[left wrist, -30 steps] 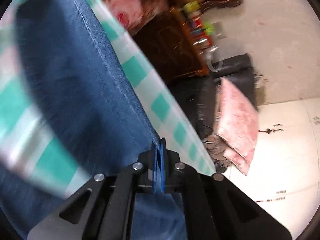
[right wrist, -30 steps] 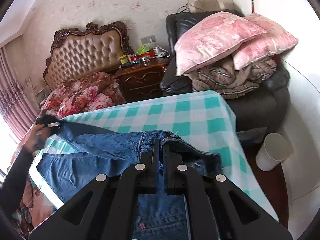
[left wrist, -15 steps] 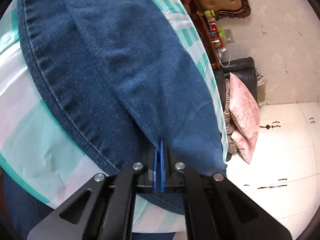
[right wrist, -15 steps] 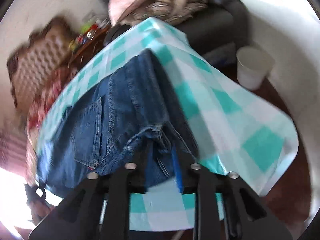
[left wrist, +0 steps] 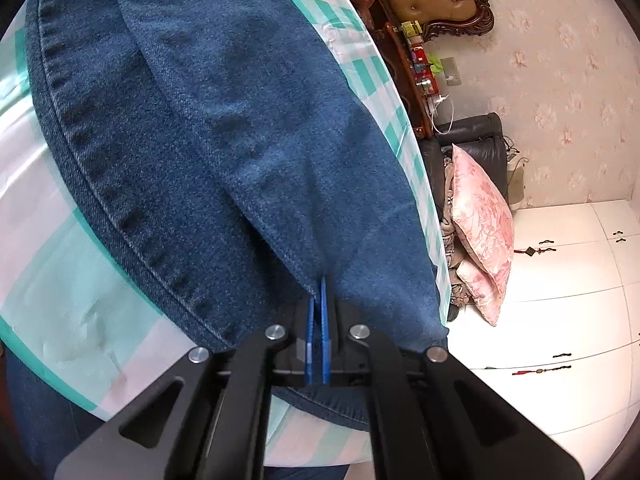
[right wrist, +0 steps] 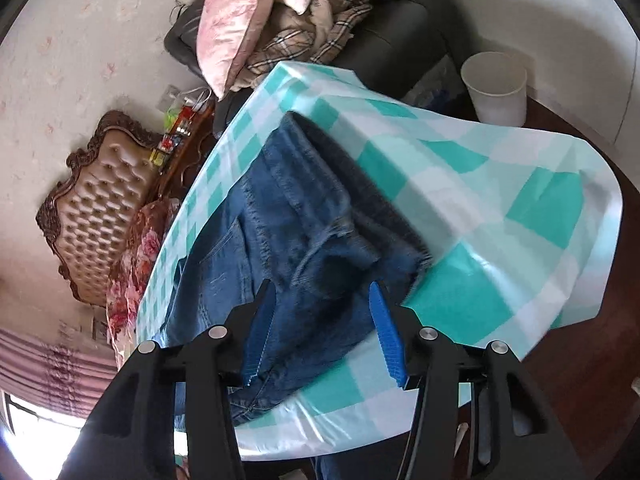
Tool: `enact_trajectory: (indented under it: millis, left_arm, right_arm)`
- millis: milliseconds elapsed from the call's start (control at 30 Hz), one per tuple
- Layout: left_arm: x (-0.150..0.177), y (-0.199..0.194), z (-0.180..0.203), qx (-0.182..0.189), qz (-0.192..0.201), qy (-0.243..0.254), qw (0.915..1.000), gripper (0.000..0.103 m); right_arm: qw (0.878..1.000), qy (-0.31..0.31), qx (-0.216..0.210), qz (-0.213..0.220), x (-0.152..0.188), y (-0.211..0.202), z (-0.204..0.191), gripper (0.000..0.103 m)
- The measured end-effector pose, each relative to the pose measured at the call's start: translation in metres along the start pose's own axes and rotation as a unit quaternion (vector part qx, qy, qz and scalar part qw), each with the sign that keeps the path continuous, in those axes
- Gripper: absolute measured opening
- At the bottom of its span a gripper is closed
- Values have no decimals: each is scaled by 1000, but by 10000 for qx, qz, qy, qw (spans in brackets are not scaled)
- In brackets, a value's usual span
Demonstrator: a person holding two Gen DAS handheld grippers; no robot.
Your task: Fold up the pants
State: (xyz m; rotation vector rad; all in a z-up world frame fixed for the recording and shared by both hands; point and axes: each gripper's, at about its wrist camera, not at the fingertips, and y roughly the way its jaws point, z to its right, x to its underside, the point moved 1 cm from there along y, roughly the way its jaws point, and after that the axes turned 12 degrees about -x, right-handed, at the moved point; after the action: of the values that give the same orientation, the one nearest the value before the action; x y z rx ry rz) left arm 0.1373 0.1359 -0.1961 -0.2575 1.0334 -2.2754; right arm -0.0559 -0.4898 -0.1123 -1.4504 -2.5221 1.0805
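Note:
Blue denim pants (left wrist: pixel 224 128) lie on a table with a teal and white checked cloth (left wrist: pixel 72 304). My left gripper (left wrist: pixel 318 292) is shut on a fold of the pants at their near edge. In the right wrist view the pants (right wrist: pixel 288 232) lie folded over along the table. My right gripper (right wrist: pixel 320 300) is open, just above the near end of the pants, with denim showing between the blue pads (right wrist: pixel 384 332) and not gripped.
A black armchair (right wrist: pixel 392 20) with pink pillows (right wrist: pixel 236 20) and plaid blankets stands beyond the table. A white bin (right wrist: pixel 496 88) stands on the floor at the right. A tufted headboard (right wrist: pixel 100 196) and a cluttered nightstand (right wrist: pixel 180 136) are at the left.
My right gripper has opened and let go of the pants, which now lie on the table. My left gripper has lowered its fold of denim onto the table and still holds it.

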Motion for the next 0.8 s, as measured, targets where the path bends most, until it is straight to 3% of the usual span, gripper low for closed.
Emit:
enact_trajectory:
  millis: [167, 267, 500, 700, 800]
  left_arm:
    - [0, 0, -6, -7, -12, 11, 10000, 2]
    - [-1, -2, -8, -20, -40, 59, 10000, 2]
    - [22, -45, 2, 143, 166, 135, 9997, 2]
    - [33, -25, -24, -64, -67, -62, 9999, 2]
    - [37, -29, -26, -75, 1, 27, 10000, 2]
  right_arm:
    - [9993, 44, 359, -80, -2, 24, 2, 50]
    - [9980, -152, 610, -87, -3, 35, -5, 14]
    - [9961, -525, 640, 311, -2, -8, -37, 11]
    - [9908, -497, 1260, -17, 1, 22, -4, 11]
    - [9896, -623, 1294, 63, 5, 16, -6, 11]
